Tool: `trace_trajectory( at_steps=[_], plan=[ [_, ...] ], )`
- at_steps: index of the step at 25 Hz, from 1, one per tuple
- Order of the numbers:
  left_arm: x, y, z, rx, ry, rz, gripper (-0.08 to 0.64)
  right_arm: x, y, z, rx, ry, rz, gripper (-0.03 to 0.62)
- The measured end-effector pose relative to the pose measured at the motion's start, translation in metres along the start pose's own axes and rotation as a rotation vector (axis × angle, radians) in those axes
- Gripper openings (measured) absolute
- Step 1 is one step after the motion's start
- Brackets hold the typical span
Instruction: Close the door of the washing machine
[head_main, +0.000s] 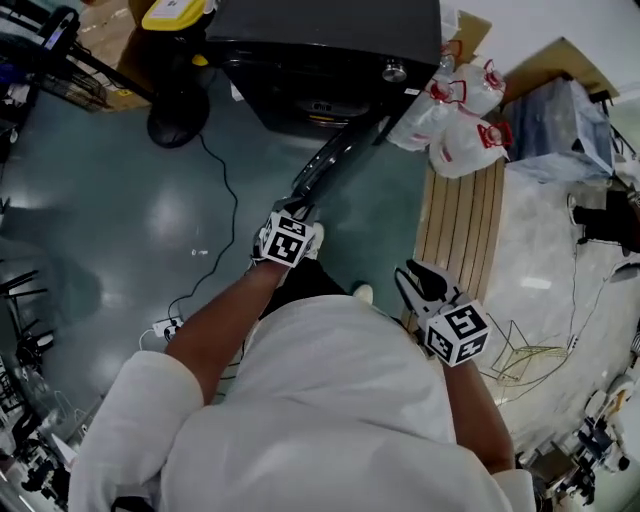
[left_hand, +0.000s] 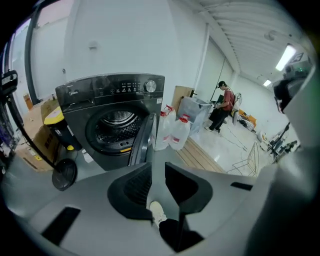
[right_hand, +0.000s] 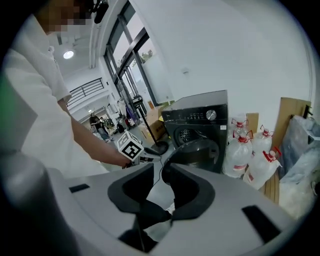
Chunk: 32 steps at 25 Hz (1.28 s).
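Grey-green workshop floor (head_main: 120, 200); washing machine (head_main: 320, 40) at far side, drum exposed. Swung-out door (head_main: 340, 158) lying edge-on towards operator, free edge just beside left gripper (head_main: 300, 208), jaws narrowly apart, empty. Contact unconfirmed. Right gripper (head_main: 418, 278) well apart, jaws likewise narrow, empty. Judged: left better placed to push.

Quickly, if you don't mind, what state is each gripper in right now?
Left gripper: open, holding nothing.
Right gripper: open, holding nothing.
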<state>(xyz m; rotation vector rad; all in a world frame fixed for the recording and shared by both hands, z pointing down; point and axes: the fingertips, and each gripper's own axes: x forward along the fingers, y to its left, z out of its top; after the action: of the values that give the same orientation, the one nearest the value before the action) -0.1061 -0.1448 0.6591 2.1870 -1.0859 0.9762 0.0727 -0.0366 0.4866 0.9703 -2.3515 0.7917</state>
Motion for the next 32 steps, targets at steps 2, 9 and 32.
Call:
trace_trajectory(
  at_steps=[2, 9, 32],
  plan=[
    [0.015, 0.005, 0.004, 0.021, 0.012, -0.015, 0.075, 0.009, 0.0, 0.007, 0.021, 0.007, -0.016, 0.109],
    [0.054, 0.025, 0.011, 0.035, 0.056, 0.014, 0.081, 0.019, -0.006, 0.016, 0.059, 0.045, -0.063, 0.107],
    [0.082, 0.066, 0.008, 0.132, 0.135, 0.031, 0.087, 0.046, -0.023, 0.04, 0.104, 0.05, -0.106, 0.077]
  ],
)
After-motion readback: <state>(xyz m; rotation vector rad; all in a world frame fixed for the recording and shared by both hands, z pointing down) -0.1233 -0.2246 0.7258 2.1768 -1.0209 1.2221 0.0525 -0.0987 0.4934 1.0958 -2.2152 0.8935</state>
